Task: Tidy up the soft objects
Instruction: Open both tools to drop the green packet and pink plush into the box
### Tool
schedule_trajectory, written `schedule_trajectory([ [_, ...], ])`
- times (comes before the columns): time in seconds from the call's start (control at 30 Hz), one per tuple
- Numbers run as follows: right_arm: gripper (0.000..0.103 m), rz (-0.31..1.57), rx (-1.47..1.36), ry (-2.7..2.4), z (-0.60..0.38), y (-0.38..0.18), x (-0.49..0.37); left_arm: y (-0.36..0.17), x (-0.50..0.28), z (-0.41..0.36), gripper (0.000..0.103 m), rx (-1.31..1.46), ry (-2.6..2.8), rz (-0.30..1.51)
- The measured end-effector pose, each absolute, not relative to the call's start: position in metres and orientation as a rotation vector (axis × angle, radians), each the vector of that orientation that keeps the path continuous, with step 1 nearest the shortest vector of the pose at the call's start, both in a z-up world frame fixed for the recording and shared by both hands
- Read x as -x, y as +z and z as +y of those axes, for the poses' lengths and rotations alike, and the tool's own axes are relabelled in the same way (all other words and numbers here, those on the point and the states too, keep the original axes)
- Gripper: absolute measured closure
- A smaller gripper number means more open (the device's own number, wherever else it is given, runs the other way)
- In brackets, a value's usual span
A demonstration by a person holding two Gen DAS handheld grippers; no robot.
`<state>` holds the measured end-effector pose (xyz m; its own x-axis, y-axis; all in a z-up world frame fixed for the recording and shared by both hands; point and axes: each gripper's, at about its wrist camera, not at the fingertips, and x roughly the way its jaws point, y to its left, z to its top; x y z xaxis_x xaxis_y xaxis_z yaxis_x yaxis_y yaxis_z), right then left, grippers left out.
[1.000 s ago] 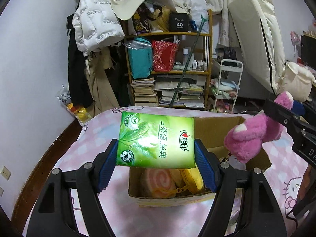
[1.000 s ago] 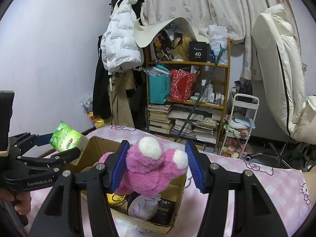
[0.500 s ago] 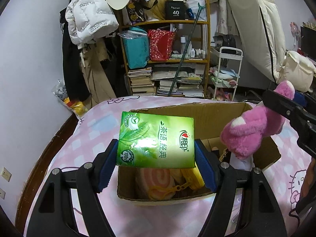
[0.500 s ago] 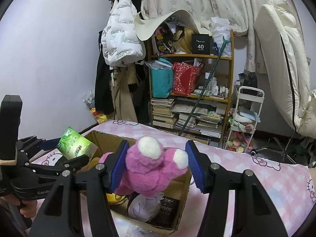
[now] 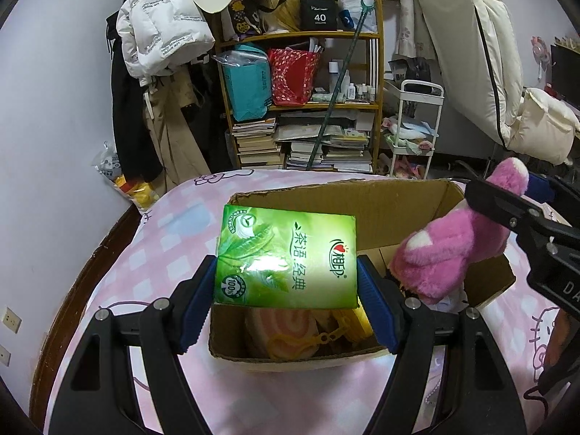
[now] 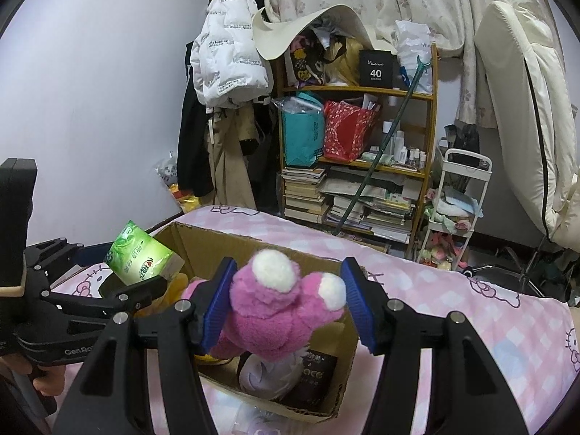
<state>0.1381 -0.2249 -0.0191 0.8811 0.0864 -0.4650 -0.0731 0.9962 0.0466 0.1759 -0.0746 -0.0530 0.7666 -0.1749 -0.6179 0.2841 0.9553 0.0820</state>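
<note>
Tissues first: the left gripper (image 5: 285, 284) clamps the green tissue pack (image 5: 286, 259) by its two ends, now above the near-left part of the cardboard box (image 5: 380, 210) on the pink bed cover (image 5: 119, 282); a second ago the box lay lower in view, so both loads have come over it. The right gripper (image 6: 288, 299) pinches the pink plush toy (image 6: 279, 311) above the box's right half. Release looks next.
</note>
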Motion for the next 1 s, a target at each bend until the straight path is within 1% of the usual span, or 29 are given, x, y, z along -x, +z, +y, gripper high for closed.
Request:
schedule_trajectory([
  [0.17, 0.039, 0.505, -0.035, 0.086, -0.225, -0.023, -0.138, -0.053, -0.173, -0.073, 0.028, -0.160, -0.264, 0.651],
  [0.3, 0.039, 0.520, -0.035, 0.086, -0.224, -0.025, -0.138, -0.050, -0.169, -0.073, 0.019, -0.166, -0.261, 0.638],
  [0.4, 0.039, 0.522, -0.037, 0.083, -0.225, -0.024, -0.136, -0.048, -0.166, -0.073, 0.019, -0.167, -0.260, 0.637],
  [0.47, 0.038, 0.521, -0.042, 0.085, -0.225, -0.024, -0.136, -0.047, -0.163, -0.071, 0.017, -0.166, -0.254, 0.638],
  [0.5, 0.033, 0.522, -0.044, 0.081, -0.226, -0.024, -0.136, -0.046, -0.161, -0.070, 0.013, -0.164, -0.250, 0.638],
  [0.57, 0.026, 0.516, -0.050, 0.070, -0.228, -0.024, -0.132, -0.044, -0.156, -0.068, 0.012, -0.159, -0.241, 0.630],
  [0.67, 0.024, 0.506, -0.061, 0.063, -0.230, -0.021, -0.126, -0.042, -0.150, -0.066, 0.011, -0.151, -0.233, 0.635],
  [0.77, 0.012, 0.499, -0.065, 0.050, -0.231, -0.017, -0.118, -0.040, -0.143, -0.062, 0.005, -0.136, -0.219, 0.638],
  [0.83, 0.011, 0.490, -0.072, 0.048, -0.232, -0.012, -0.111, -0.038, -0.138, -0.060, 0.005, -0.133, -0.213, 0.640],
  [0.87, 0.010, 0.491, -0.071, 0.049, -0.232, -0.011, -0.108, -0.037, -0.135, -0.060, 0.005, -0.137, -0.215, 0.645],
  [0.9, 0.005, 0.495, -0.068, 0.048, -0.232, -0.009, -0.106, -0.037, -0.132, -0.061, 0.005, -0.140, -0.216, 0.650],
  [0.93, 0.003, 0.494, -0.066, 0.047, -0.232, -0.009, -0.105, -0.037, -0.130, -0.062, 0.005, -0.143, -0.217, 0.656],
  [1.0, 0.002, 0.487, -0.062, 0.046, -0.234, -0.005, -0.096, -0.037, -0.122, -0.063, 0.005, -0.140, -0.218, 0.666],
])
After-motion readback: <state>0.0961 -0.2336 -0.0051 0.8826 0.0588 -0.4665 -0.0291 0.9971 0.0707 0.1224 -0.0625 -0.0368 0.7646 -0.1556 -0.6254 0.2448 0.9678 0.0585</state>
